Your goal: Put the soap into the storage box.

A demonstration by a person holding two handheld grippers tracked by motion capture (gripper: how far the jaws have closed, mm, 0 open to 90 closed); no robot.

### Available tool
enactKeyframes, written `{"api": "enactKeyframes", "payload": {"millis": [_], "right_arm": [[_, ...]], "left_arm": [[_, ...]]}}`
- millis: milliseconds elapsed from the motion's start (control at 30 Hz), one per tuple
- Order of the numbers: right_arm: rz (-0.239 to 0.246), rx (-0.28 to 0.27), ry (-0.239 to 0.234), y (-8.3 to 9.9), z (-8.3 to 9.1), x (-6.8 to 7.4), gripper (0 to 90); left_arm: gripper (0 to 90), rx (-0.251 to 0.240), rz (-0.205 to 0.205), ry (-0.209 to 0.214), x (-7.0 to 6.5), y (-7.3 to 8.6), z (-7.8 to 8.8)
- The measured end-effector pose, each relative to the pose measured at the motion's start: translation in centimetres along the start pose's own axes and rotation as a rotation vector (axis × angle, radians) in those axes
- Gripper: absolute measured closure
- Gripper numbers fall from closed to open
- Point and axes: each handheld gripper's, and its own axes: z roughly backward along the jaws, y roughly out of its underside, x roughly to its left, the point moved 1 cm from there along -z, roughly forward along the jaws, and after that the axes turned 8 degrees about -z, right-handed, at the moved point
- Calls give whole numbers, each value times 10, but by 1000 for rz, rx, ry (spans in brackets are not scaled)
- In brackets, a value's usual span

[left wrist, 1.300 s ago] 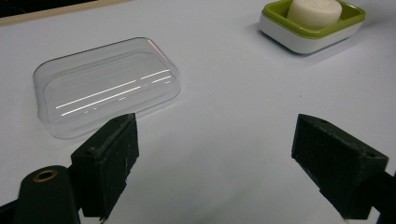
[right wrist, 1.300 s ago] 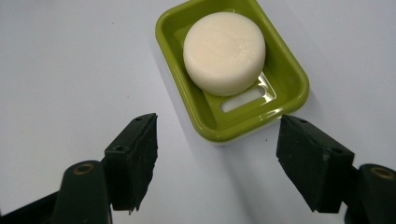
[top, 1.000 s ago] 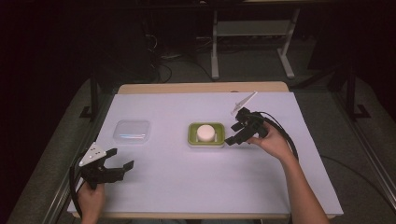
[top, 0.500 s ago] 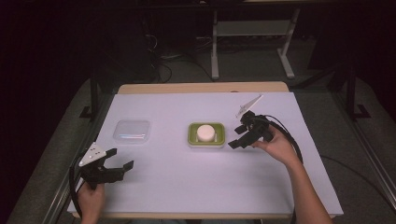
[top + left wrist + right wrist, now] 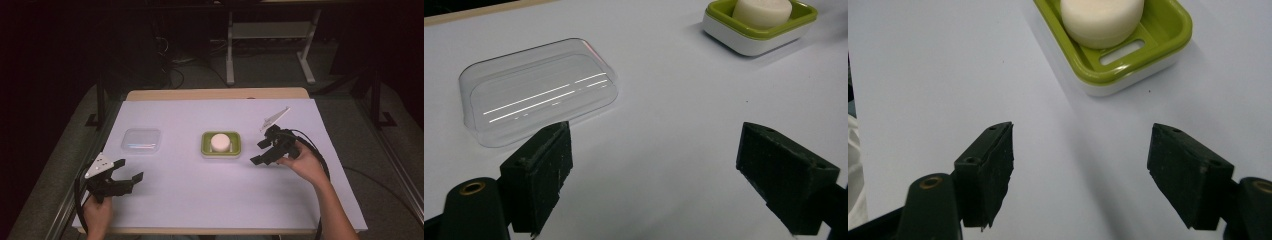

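Observation:
A green soap dish (image 5: 235, 145) holding a round white soap (image 5: 220, 142) sits mid-table. To its left lies a clear plastic lid (image 5: 141, 141). My right gripper (image 5: 256, 152) hovers just right of the dish, open and holding nothing; in the right gripper view the dish (image 5: 1168, 30) and soap (image 5: 1100, 17) lie ahead of the open right gripper (image 5: 1080, 165). My left gripper (image 5: 128, 170) is open near the front left edge, short of the lid. The left gripper view has the lid (image 5: 539, 87) just beyond the open left gripper (image 5: 654, 165) and the dish (image 5: 759, 37) far right.
White paper (image 5: 215, 200) covers the table, whose wooden edge (image 5: 215, 94) shows at the back. A metal stand (image 5: 270, 35) and cables lie on the dark floor beyond. Bare paper stretches across the front between both hands.
My right gripper has drawn back from the soap dish, a little to the right and toward the person, staying open. The left gripper has not moved.

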Motion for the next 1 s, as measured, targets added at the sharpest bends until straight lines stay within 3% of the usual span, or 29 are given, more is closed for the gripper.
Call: {"api": "enactKeyframes", "payload": {"millis": [1000], "right_arm": [[-25, -24, 2, 42, 12, 13, 253]], "left_arm": [[145, 9, -6, -2, -1, 0, -1]]}}
